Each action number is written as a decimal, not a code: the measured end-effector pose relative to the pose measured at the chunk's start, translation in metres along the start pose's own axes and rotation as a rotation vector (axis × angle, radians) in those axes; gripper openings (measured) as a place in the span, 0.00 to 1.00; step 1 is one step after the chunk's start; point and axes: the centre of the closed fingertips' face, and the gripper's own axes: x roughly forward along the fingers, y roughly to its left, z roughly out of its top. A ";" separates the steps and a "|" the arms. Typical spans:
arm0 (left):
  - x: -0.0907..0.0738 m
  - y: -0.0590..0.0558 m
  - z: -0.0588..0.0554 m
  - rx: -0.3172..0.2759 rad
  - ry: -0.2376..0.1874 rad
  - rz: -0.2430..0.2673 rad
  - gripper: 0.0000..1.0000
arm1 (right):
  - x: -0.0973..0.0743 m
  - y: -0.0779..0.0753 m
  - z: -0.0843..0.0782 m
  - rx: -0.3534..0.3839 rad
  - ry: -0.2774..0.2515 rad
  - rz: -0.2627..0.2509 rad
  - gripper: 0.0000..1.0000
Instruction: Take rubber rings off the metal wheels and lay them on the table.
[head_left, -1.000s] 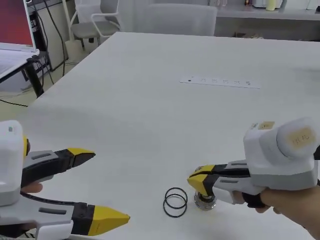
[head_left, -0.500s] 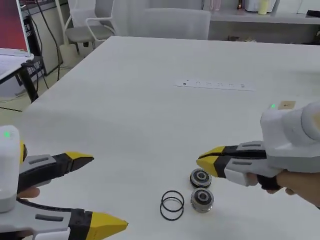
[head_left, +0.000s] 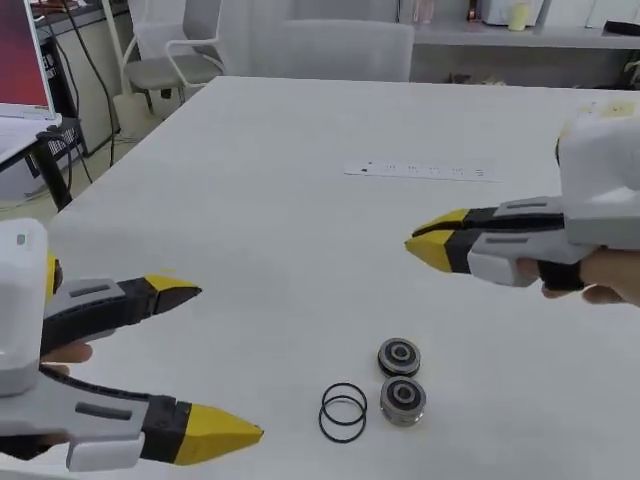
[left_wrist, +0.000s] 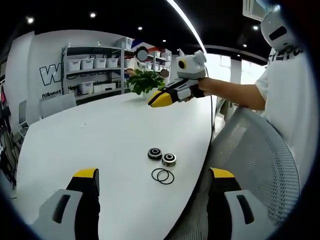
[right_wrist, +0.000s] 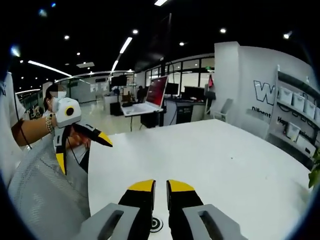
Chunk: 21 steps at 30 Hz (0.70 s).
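Jaws on the left gripper (head_left: 226, 362) are standing wide apart at the near left edge of the table (head_left: 300, 200), holding nothing and hovering just above the surface. Just beyond and to the right of them, two rubber rings (head_left: 343, 406) are lying flat on the tabletop, one overlapping the other. Right beside the rings, two metal wheels (head_left: 403, 397) are sitting on the table, touching or nearly touching each other, the farther wheel (head_left: 399, 355) lying flat with its hub facing up. Farther off and above the wheels, the right gripper (head_left: 415, 243) is hanging in the air with its jaws drawn almost together and nothing between them. Two rings for two wheels suggests the task is nearing its end, or is done already. Both wheels are showing dark outer bands, though, and it is too small to tell whether that is bare wheel or another ring waiting to be pulled. Beyond everything, a pale strip (head_left: 420, 170) is lying across the middle of the table.
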 end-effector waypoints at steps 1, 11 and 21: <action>0.001 0.003 0.005 0.015 0.001 -0.002 0.88 | 0.001 -0.003 0.001 -0.002 -0.005 -0.005 0.06; 0.020 0.018 0.061 0.139 -0.042 -0.040 0.88 | 0.010 -0.017 -0.016 0.068 -0.039 0.028 0.11; 0.077 0.007 0.086 0.238 -0.027 -0.139 0.86 | 0.019 -0.008 -0.100 0.086 0.153 0.076 0.13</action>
